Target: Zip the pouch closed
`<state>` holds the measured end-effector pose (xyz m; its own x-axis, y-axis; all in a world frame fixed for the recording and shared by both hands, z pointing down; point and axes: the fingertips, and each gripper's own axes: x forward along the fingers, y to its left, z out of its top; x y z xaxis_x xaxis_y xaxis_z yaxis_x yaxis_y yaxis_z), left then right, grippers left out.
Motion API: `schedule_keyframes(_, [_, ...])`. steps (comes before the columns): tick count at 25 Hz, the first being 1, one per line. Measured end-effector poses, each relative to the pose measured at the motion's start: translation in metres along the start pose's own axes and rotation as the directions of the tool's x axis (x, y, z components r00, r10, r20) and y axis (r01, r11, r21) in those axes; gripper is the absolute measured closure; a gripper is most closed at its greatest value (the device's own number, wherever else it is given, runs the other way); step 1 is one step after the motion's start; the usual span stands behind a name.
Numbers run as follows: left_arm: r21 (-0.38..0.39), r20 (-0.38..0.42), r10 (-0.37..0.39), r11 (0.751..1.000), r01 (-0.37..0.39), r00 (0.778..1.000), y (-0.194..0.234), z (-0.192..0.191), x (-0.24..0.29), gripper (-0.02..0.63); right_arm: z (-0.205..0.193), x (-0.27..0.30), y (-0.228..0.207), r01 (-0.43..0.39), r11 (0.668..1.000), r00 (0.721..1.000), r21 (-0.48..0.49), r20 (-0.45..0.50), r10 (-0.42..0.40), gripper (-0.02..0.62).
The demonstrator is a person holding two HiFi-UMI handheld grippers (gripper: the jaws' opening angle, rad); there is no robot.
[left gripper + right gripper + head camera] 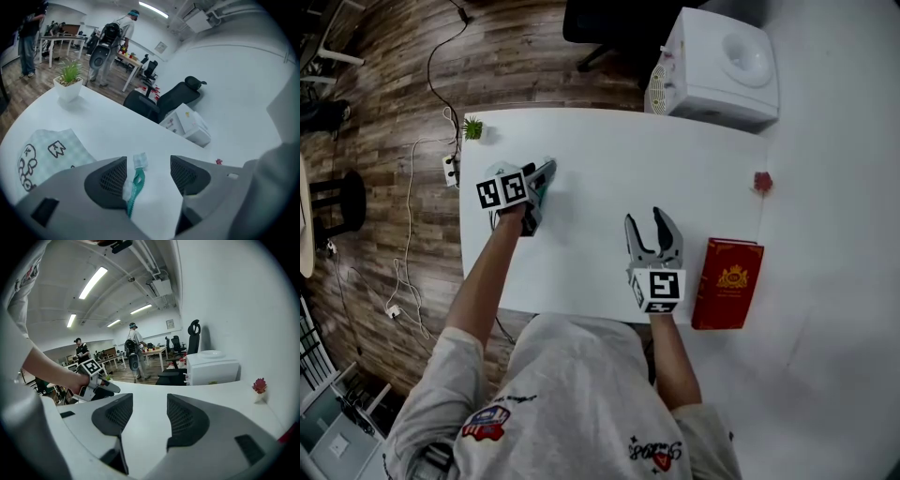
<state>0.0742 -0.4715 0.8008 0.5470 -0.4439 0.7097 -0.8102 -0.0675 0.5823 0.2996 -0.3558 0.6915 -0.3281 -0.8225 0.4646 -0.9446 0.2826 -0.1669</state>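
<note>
While its jaws gape, left claw [148, 161] straddles pouch zipper [135, 182]

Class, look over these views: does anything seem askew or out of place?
The teal zip strip with white end tab stands tilted between the left claw's parted jaws, leaning on one pad; the pale checked fabric pouch lies flat beside it.

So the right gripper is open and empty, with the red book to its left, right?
No: the head view shows the red book lying right of the right gripper, not left. The gripper is open and empty, yes.
</note>
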Motion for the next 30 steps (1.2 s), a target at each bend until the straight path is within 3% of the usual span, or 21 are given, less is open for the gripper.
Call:
schedule_keyframes(8, [0.007, -0.023, 0.069, 0.998, -0.069, 0.997, 0.012, 0.001, 0.021, 0.343, -0.013, -0.005, -0.009, 0.018, 0.999, 1.000, 0.037, -0.014, -0.018, 0.384])
schedule_keyframes(17, [0.014, -0.056, 0.110, 0.994, -0.109, 0.992, 0.020, -0.003, 0.030, 0.454, -0.020, -0.010, -0.013, 0.023, 0.998, 0.999, 0.058, -0.032, -0.021, 0.401])
schedule_keyframes(30, [-0.061, -0.034, 0.072, 0.995, -0.074, 0.997, 0.034, -0.005, 0.028, 0.552, -0.033, -0.012, -0.010, 0.029, 0.996, 0.998, 0.087, -0.059, -0.024, 0.453])
